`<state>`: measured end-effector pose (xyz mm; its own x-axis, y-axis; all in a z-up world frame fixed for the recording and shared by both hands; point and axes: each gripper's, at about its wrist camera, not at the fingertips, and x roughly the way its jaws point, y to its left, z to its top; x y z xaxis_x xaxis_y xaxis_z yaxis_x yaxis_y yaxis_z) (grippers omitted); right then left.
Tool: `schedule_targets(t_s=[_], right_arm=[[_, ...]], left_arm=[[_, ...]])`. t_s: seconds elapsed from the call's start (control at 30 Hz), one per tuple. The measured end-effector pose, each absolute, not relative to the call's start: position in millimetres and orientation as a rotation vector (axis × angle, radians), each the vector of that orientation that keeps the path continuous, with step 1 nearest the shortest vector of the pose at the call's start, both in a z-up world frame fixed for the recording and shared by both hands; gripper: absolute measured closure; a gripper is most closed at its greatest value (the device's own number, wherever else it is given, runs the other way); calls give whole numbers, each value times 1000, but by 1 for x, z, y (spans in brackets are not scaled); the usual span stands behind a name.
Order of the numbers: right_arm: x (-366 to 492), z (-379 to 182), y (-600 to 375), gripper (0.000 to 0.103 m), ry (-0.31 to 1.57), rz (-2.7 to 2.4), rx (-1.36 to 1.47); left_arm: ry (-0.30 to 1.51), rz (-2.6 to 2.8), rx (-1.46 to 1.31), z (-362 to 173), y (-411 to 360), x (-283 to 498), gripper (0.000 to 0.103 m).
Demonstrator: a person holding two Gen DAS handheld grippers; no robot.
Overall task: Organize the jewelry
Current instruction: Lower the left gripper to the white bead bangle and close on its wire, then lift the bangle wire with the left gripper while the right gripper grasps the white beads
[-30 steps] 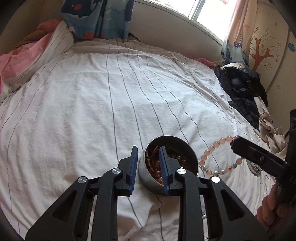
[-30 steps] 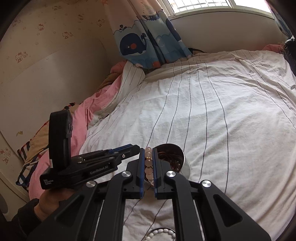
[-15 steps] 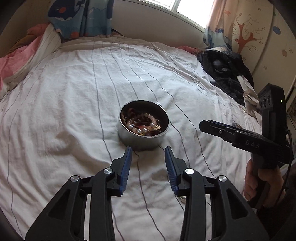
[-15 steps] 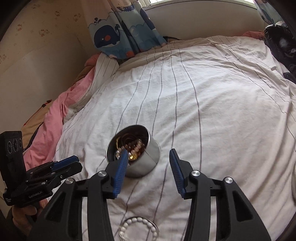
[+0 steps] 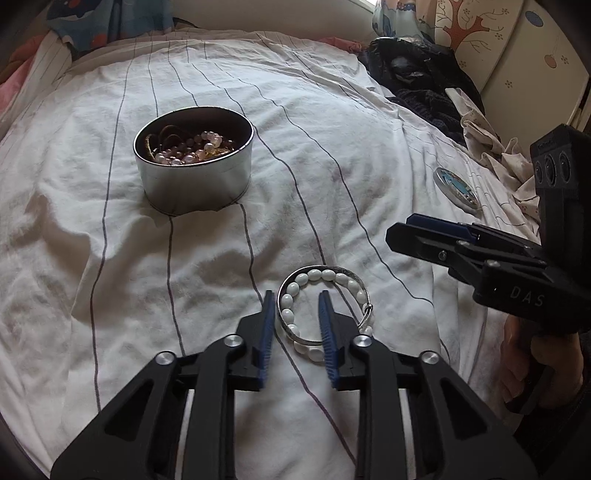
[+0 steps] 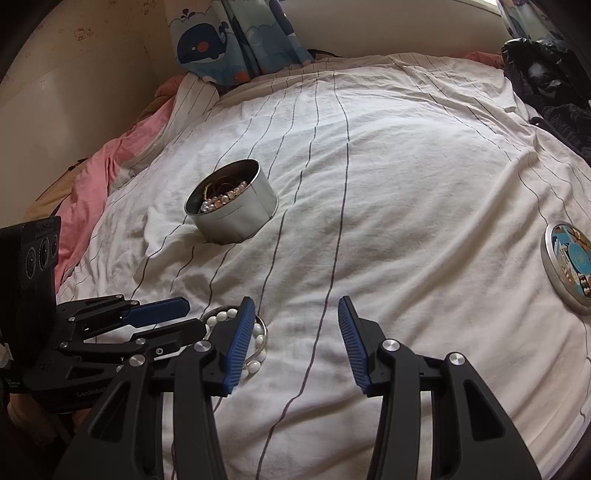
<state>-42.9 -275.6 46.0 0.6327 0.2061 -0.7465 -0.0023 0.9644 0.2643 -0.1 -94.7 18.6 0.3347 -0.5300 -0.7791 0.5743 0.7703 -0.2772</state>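
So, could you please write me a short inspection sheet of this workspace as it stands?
Surface: white striped bedsheet, wrinkled.
Job's things: open round metal tin holding beaded jewelry; white bead bracelet with a silver bangle lying on the sheet; tin lid lying apart.
Clutter: dark clothes at the bed's edge.
Grippers: left hand-held gripper open over the bracelet; right hand-held gripper open, empty.
Cables: nothing seen.
Surroundings: whale curtain, pink bedding.

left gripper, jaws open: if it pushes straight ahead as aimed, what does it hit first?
Most likely the white bead bracelet with the silver bangle, lying on the bedsheet just past the left gripper. The metal tin sits farther and off to the left. Height above them is unclear.
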Motion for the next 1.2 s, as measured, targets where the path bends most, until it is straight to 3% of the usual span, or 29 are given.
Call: schedule_targets(t_s=[0.1, 0.53, 0.63, 0.7, 0.77, 0.83, 0.87, 0.97, 1.2], right_arm=[[-43, 46, -279, 56, 869, 110, 263], [-42, 44, -281, 51, 869, 86, 266], [-42, 43, -281, 51, 869, 88, 265], [-42, 43, -281, 51, 870, 89, 266], [-42, 43, -281, 51, 870, 91, 266], [-42, 43, -281, 51, 869, 94, 267], [-42, 43, -280, 51, 870, 95, 266], [-41, 43, -280, 51, 870, 93, 268], [-41, 42, -275, 51, 880, 135, 266]], left_arm=[[1008, -725, 39, 18, -97, 1, 103], [1026, -744, -76, 23, -83, 15, 103], [1055, -746, -46, 12, -93, 15, 97], [1055, -747, -33, 10, -97, 13, 88], [1054, -741, -20, 8, -99, 13, 86], [1052, -732, -11, 6, -100, 12, 87], [1050, -727, -7, 6, -101, 12, 95], [1050, -746, -73, 10, -94, 14, 100], [992, -698, -222, 31, -54, 28, 101]])
